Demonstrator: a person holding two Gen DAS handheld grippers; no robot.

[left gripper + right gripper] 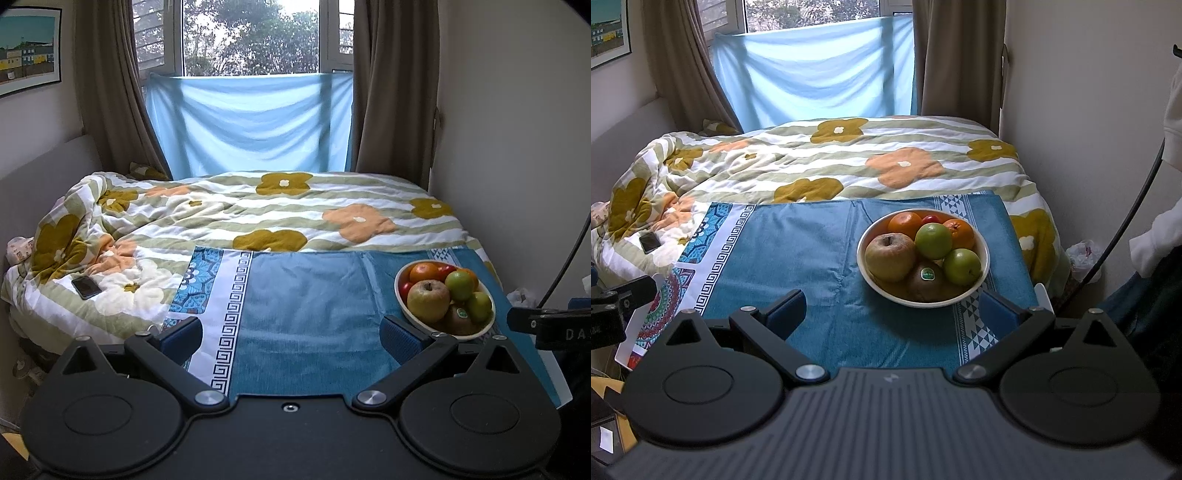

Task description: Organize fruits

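Observation:
A cream bowl (983,271) full of fruit stands on a blue cloth (812,251) on a table by the bed. In it lie a yellowish apple (890,256), two green apples (933,240), oranges (905,223), a kiwi with a sticker (925,282) and a small red fruit (931,219). My right gripper (892,312) is open and empty, just short of the bowl. My left gripper (291,334) is open and empty over the cloth, with the bowl (404,308) to its right. The apple (428,301) shows there too.
A bed with a flowered duvet (295,214) lies behind the table. A phone (86,287) rests on the duvet at the left. The right gripper's side shows at the left wrist view's right edge (546,325). A wall stands close on the right.

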